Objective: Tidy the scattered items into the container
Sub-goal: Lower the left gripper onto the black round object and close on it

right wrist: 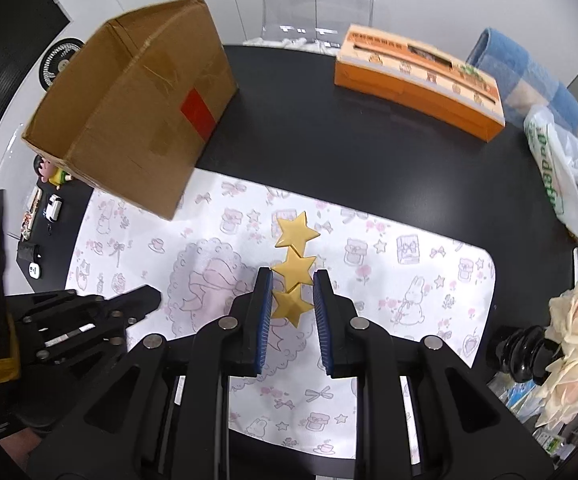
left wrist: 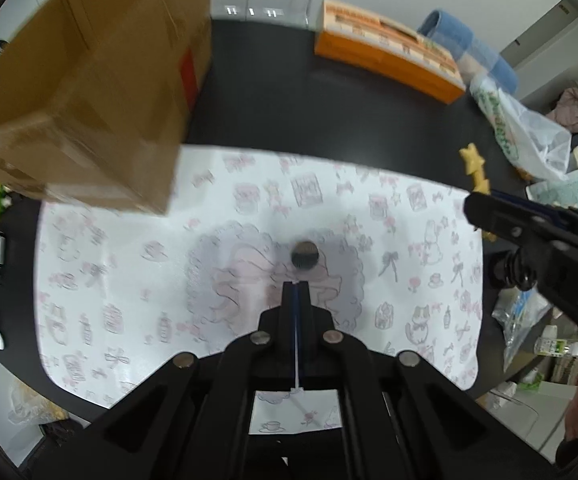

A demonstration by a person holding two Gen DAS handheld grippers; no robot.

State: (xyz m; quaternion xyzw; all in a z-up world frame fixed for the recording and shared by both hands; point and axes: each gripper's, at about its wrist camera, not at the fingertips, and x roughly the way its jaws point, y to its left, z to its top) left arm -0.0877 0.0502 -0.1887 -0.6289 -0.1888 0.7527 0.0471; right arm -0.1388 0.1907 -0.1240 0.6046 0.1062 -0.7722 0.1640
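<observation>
**Star piece held above the patterned mat**

From the left, I see the cardboard box (right wrist: 129,108) on the black table (right wrist: 329,152). My left gripper (left wrist: 297,285) is clenched with nothing in it, above a small dark round disc (left wrist: 305,255) on the patterned mat (right wrist: 409,264). My right gripper (right wrist: 292,280) grasps the yellow piece of 3 joined stars (right wrist: 293,268) above the mat's middle.

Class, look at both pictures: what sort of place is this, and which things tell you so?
Probably a room at home or a small office: a black table with a patterned mat, an orange tissue box, a cardboard box and cream roses.
</observation>
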